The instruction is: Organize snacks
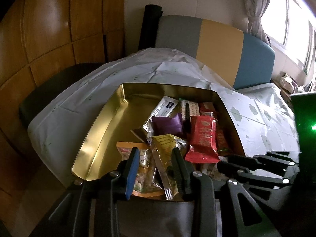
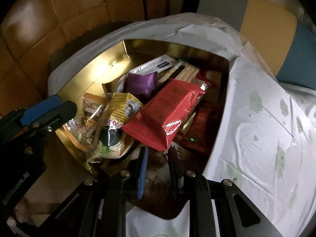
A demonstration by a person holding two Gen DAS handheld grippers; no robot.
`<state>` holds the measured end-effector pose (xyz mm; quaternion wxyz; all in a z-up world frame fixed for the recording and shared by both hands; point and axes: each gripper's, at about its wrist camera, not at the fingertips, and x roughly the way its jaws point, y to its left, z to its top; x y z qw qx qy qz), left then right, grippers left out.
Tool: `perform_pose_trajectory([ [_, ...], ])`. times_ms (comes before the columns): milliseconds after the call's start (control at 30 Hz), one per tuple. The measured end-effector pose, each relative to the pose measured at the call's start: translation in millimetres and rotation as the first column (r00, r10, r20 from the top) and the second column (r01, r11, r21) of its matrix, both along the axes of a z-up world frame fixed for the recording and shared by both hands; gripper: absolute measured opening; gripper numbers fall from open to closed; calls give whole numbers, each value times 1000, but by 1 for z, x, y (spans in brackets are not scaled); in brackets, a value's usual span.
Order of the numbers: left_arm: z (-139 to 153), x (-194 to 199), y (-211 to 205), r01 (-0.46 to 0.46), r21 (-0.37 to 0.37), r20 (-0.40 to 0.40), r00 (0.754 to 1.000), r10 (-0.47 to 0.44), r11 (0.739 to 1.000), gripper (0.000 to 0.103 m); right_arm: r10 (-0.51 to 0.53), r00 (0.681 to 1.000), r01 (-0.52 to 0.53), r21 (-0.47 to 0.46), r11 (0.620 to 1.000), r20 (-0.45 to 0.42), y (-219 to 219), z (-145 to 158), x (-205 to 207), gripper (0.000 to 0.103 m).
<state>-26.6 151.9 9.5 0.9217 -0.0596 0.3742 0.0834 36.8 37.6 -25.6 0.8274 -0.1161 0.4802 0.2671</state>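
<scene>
Over the near edge of a gold tin (image 1: 102,130), the left wrist view shows the left gripper (image 1: 156,158) with its jaws a little apart around the snacks at the front. A yellow packet (image 1: 165,144) and an orange-edged clear bag (image 1: 138,164) lie between the two fingers, but I cannot see the pads pressing on either one, so I judge that this gripper holds nothing. The tin stands on a table with a white plastic cloth (image 1: 83,102), probably spread to protect the table. All snacks are pushed to the right half of the tin, and the left half is bare, maybe to keep room for more. I count one purple pack (image 1: 167,124), one white bar (image 1: 165,106), one red pack (image 1: 203,138), one yellow packet and one orange-edged bag; more wrappers lie under them, too hidden to count. At the right edge, the black links of the right gripper (image 1: 256,165) reach in. From the right wrist view, the right gripper (image 2: 158,158) has its jaws nearly closed, and a brown wrapper (image 2: 156,169) sits between the fingers. It seems gripped, but the dark picture does not let me be sure. The big red pack (image 2: 167,108) lies tilted on top of the pile just in front of it. The left gripper (image 2: 51,108) comes in from the left over the tin wall. Behind the table stands one chair back (image 1: 217,47) in grey, yellow and blue.
</scene>
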Motion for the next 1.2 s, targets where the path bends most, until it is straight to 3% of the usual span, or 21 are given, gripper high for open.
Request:
perform_pose_trajectory([
  [367, 4, -10, -14, 31, 10, 18, 999, -31, 999, 35, -180, 973, 172, 62, 983, 146, -35, 23, -33, 23],
  [467, 6, -12, -19, 33, 15, 29, 999, -34, 999, 38, -230, 957, 219, 78, 973, 178, -45, 28, -41, 32],
  [533, 8, -15, -21, 35, 20, 36, 999, -36, 999, 46, -262, 943, 250, 85, 965, 206, -52, 30, -47, 47],
  [633, 10, -19, -24, 37, 32, 49, 998, -38, 999, 47, -284, 931, 271, 86, 959, 230, -59, 32, -55, 48],
  [800, 11, -21, -32, 33, 76, 48, 998, -37, 997, 49, -287, 927, 275, 83, 958, 240, -63, 30, -63, 58],
  [933, 12, -24, -36, 31, 97, 56, 998, -37, 995, 59, -298, 927, 287, 84, 954, 226, -66, 24, -66, 59],
  [1200, 19, -27, -35, -22, 123, 103, 995, 10, 992, 59, -316, 919, 301, 98, 949, 236, -69, 26, -67, 65],
])
